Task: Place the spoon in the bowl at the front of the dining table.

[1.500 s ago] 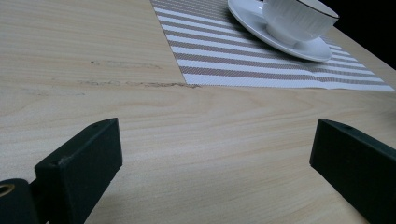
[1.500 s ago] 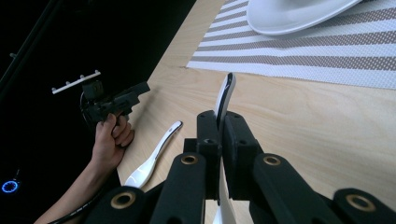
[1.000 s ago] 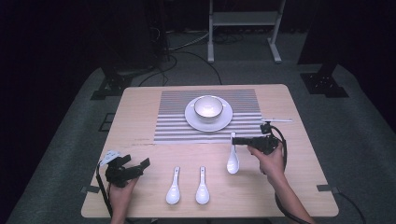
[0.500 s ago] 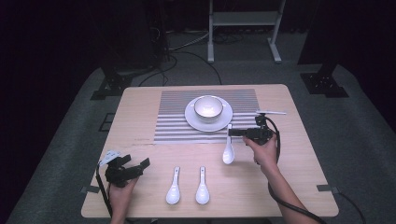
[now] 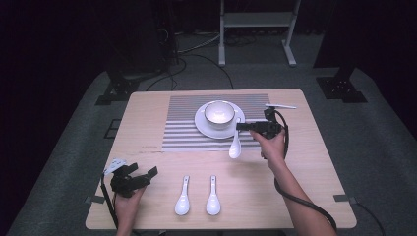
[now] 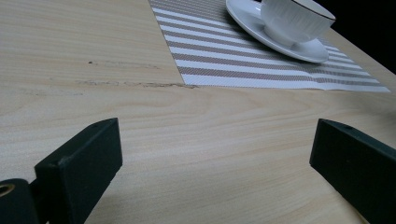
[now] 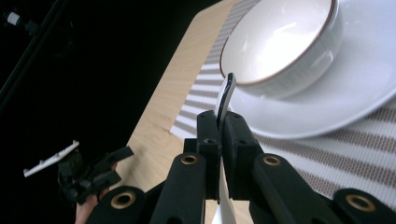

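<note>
My right gripper [image 5: 242, 126] is shut on the handle of a white spoon [image 5: 235, 145], which hangs down above the striped placemat [image 5: 184, 128], just right of the white plate [image 5: 206, 129] carrying a white bowl [image 5: 219, 112]. In the right gripper view the spoon handle [image 7: 225, 98] sticks up between the shut jaws, close to the bowl [image 7: 280, 39] and plate [image 7: 355, 102]. My left gripper [image 5: 145, 175] rests open at the table's front left; its view shows bare wood between its jaws, with the bowl [image 6: 295, 16] far off. Two more white spoons [image 5: 183, 196] [image 5: 213, 195] lie at the front middle.
The wooden table [image 5: 314, 162] stands on grey carpet. A white metal frame [image 5: 255, 19] and dark stands with cables sit behind it. The far-off left gripper [image 7: 100, 172] appears in the right gripper view.
My right gripper has carried the spoon up and to the left, from the bare wood to the plate's right edge. The left gripper has stayed still.
</note>
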